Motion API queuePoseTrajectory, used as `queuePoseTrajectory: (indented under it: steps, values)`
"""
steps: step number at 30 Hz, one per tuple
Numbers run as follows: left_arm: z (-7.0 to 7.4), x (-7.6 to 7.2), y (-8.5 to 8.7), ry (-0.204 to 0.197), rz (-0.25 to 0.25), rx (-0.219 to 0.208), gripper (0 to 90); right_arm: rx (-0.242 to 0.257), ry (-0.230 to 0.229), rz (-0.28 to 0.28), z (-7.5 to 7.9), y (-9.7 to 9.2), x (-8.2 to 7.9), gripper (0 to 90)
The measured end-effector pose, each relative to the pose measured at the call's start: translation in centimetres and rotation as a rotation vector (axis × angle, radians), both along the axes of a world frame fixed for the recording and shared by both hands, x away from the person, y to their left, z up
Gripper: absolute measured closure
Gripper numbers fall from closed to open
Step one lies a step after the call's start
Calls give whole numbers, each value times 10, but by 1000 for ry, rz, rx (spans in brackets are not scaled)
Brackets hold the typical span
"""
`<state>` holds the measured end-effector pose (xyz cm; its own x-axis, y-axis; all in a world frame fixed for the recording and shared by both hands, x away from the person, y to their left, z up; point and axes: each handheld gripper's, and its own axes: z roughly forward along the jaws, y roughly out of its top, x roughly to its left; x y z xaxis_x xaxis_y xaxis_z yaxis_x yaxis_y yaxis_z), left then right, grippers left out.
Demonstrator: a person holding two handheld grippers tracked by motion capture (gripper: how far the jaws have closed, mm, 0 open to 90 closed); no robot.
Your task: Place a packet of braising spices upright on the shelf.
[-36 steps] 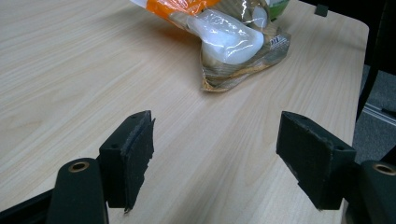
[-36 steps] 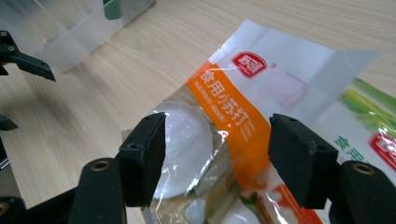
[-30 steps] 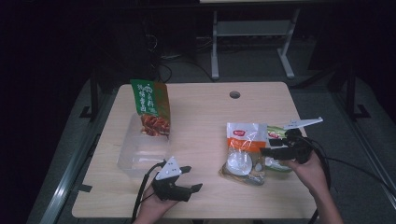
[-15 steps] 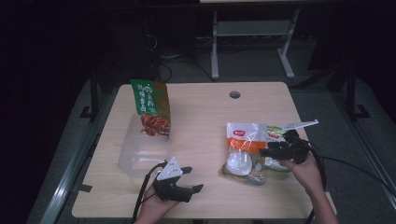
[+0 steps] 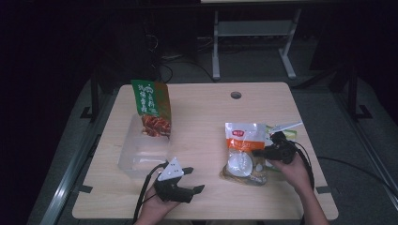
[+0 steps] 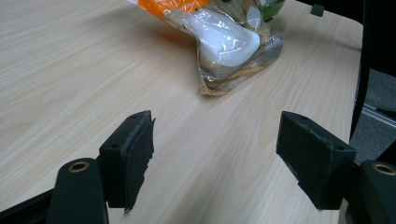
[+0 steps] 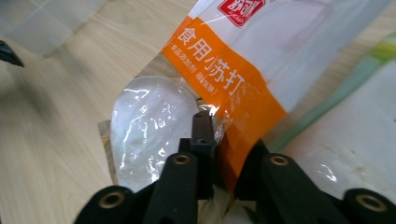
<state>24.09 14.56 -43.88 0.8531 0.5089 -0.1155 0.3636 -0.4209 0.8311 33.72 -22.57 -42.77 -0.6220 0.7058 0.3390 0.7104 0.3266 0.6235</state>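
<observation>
On table (image 5: 202, 122), three bags, one clear tub (image 5: 141, 152), two hand-held grippers

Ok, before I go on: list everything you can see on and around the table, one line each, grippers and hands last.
table: one, light wood, round hole near its far edge.
green snack bag: one, green top with red-brown picture, standing at the far end of the clear tub.
clear tub: one, see-through plastic, left half of the table.
orange-and-white bag: one, clear with orange band and white contents, lying right of centre.
green-and-white packet: one, partly under the orange-and-white bag, by the right edge.
metal frame: one, grey, on the floor beyond the table.
left gripper: black, jaws wide apart, nothing between them, near the front edge.
right gripper: black, jaws just closing, pinching the orange-and-white bag's edge.
hands: two, one on each gripper.
</observation>
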Motion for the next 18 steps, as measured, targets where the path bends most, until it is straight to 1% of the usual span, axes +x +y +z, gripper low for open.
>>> queuePoseTrajectory:
  steps: [1, 2, 4, 6, 7, 8, 11, 12, 13, 14, 15, 16, 18]
  values:
    - [0, 0, 0, 0, 0, 0, 271, 0, 0, 0, 0, 0, 0, 832]
    - [0, 1, -1, 0, -2, 0, 271, 3, -11, 6, 1, 1, -2, 882]
    - [0, 1, -1, 0, -3, -1, 271, 12, -13, 2, 1, 1, -3, 887]
    - [0, 1, -2, 1, -8, 3, 272, 29, -35, 2, 1, 0, -7, 893]
    - [0, 1, -2, 1, -8, 3, 272, 29, -35, 2, 1, 0, -7, 893]
    - [0, 1, -2, 1, -9, 3, 272, 55, -50, -4, 0, -2, -10, 895]
    - [0, 0, -3, 4, -12, -4, 292, 69, -60, -3, 1, -3, -13, 895]
    - [0, 0, -3, 2, -19, -5, 299, 84, -83, 7, 4, -3, -16, 896]
    - [0, 0, -4, -1, -21, -8, 299, 84, -83, 7, 4, -3, -16, 896]
    - [1, -1, -4, -2, -23, -10, 308, 99, -100, 15, 7, -2, -20, 895]
    - [1, 0, -5, 0, -25, -11, 308, 99, -100, 15, 7, -2, -20, 895]
    - [2, 0, -6, 5, -24, -19, 309, 106, -112, 19, 9, -1, -22, 896]
    - [3, 1, -8, 7, -27, -23, 315, 119, -136, 32, 12, 1, -25, 895]
